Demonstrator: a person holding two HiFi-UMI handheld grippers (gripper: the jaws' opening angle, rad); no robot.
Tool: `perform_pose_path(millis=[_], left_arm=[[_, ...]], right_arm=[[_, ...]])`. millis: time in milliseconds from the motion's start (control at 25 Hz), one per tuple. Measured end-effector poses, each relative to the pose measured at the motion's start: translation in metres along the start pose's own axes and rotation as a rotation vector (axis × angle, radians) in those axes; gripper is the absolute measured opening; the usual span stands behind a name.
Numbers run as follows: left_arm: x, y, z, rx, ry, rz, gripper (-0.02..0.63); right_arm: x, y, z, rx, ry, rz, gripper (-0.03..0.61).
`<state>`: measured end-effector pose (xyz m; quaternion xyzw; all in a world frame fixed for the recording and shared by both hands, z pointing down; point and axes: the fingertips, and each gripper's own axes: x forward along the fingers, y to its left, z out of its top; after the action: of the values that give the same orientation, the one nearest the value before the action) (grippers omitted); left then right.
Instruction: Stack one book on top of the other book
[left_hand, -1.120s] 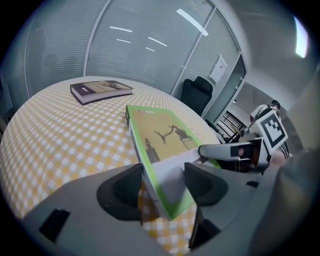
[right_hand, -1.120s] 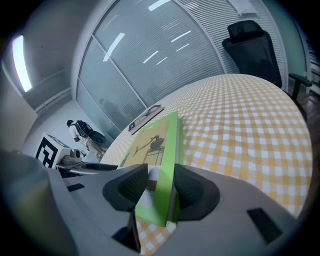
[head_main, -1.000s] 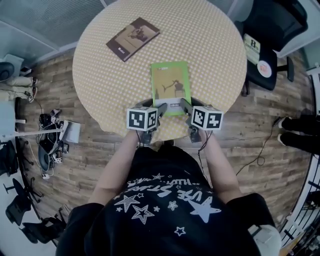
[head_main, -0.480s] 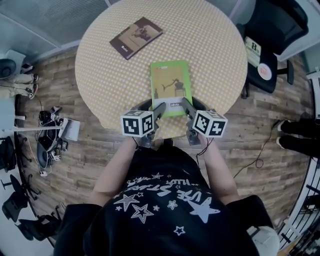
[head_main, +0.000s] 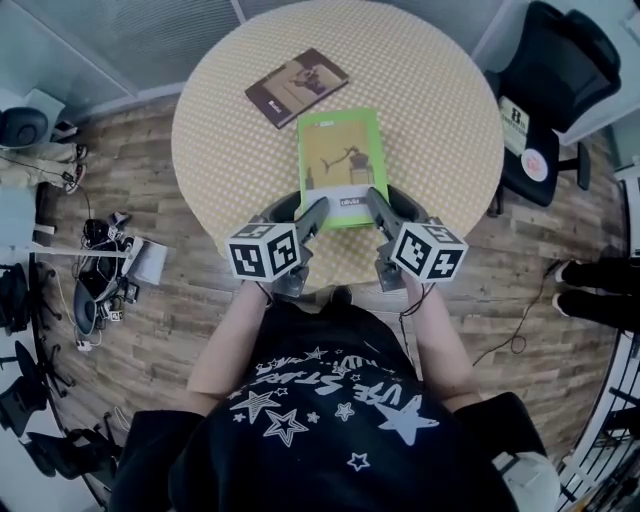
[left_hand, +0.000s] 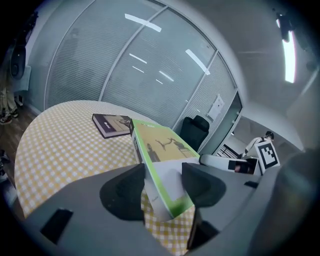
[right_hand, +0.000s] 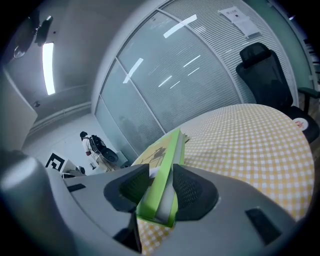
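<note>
A round table (head_main: 430, 110) with a yellow checked cloth carries two books. The green book (head_main: 340, 165) lies lengthwise near the middle of the table, and its near end is caught between both grippers. The brown book (head_main: 297, 86) lies flat on the cloth at the far left, just beyond the green book's far left corner and turned at an angle to it. The head view does not show whether the two touch.

The left gripper (head_main: 305, 212) takes the green book's near left corner. In the left gripper view its jaws stand wide and are closing, with the corner of the book wedged between the two dark pads. Checked cloth shows below that corner, so the near end is off the table. The right gripper (head_main: 385, 208) takes the near right corner. In the right gripper view its jaws are also closing, and the green cover and white page edges sit pinched between the ribbed pads.

Both grippers reach forward and slightly down from the table's near edge, their marker cubes side by side and well apart. A black office chair (head_main: 560, 70) stands at the far right of the table, on a wooden floor (head_main: 180, 300).
</note>
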<state>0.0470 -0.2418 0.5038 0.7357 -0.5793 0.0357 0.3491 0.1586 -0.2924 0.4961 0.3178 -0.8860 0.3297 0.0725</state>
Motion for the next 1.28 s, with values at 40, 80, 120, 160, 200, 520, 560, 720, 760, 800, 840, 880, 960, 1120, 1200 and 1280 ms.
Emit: perform_pose_path(millis=[40, 80, 120, 160, 200, 520, 560, 720, 760, 800, 840, 880, 960, 1120, 1200, 1280], left_arm=[[-0.003, 0.004, 0.004, 0.002, -0.009, -0.004, 0.238], [-0.007, 0.008, 0.008, 0.002, -0.017, -0.01, 0.238], [-0.01, 0.013, 0.012, 0.0, -0.022, -0.018, 0.238], [-0.014, 0.019, 0.015, -0.002, -0.026, -0.028, 0.236], [-0.017, 0.026, 0.02, -0.005, -0.029, -0.039, 0.236], [-0.033, 0.08, 0.048, 0.019, 0.02, -0.154, 0.232], [-0.035, 0.086, 0.052, 0.029, 0.03, -0.17, 0.23], [-0.043, 0.116, 0.069, 0.056, 0.052, -0.221, 0.229], [-0.045, 0.124, 0.074, 0.071, 0.052, -0.227, 0.228], [-0.046, 0.131, 0.078, 0.086, 0.051, -0.232, 0.227], [-0.048, 0.137, 0.082, 0.098, 0.052, -0.237, 0.228], [-0.048, 0.142, 0.085, 0.107, 0.054, -0.243, 0.227], [-0.048, 0.148, 0.089, 0.122, 0.067, -0.257, 0.227], [-0.054, 0.164, 0.093, 0.16, 0.098, -0.29, 0.225], [-0.06, 0.173, 0.094, 0.166, 0.111, -0.305, 0.225], [-0.062, 0.177, 0.094, 0.167, 0.121, -0.312, 0.225]], right_arm=[[0.003, 0.005, 0.001, -0.003, -0.006, -0.001, 0.156], [0.006, 0.011, 0.002, -0.004, -0.012, -0.004, 0.156], [0.01, 0.017, 0.003, -0.006, -0.02, -0.008, 0.156], [0.014, 0.023, 0.004, -0.009, -0.029, -0.014, 0.156], [0.02, 0.031, 0.005, -0.014, -0.037, -0.02, 0.156], [0.058, 0.074, 0.002, -0.013, -0.089, -0.127, 0.156], [0.063, 0.079, 0.001, -0.008, -0.098, -0.142, 0.156], [0.087, 0.102, -0.001, 0.008, -0.131, -0.194, 0.156], [0.094, 0.107, -0.002, 0.011, -0.136, -0.206, 0.156], [0.1, 0.112, -0.003, 0.017, -0.142, -0.218, 0.155], [0.106, 0.116, -0.004, 0.024, -0.148, -0.228, 0.156], [0.11, 0.119, -0.005, 0.034, -0.154, -0.237, 0.156], [0.115, 0.122, -0.007, 0.053, -0.163, -0.252, 0.155], [0.125, 0.134, -0.017, 0.075, -0.179, -0.291, 0.155], [0.132, 0.143, -0.023, 0.085, -0.188, -0.307, 0.155], [0.133, 0.147, -0.025, 0.096, -0.198, -0.313, 0.156]])
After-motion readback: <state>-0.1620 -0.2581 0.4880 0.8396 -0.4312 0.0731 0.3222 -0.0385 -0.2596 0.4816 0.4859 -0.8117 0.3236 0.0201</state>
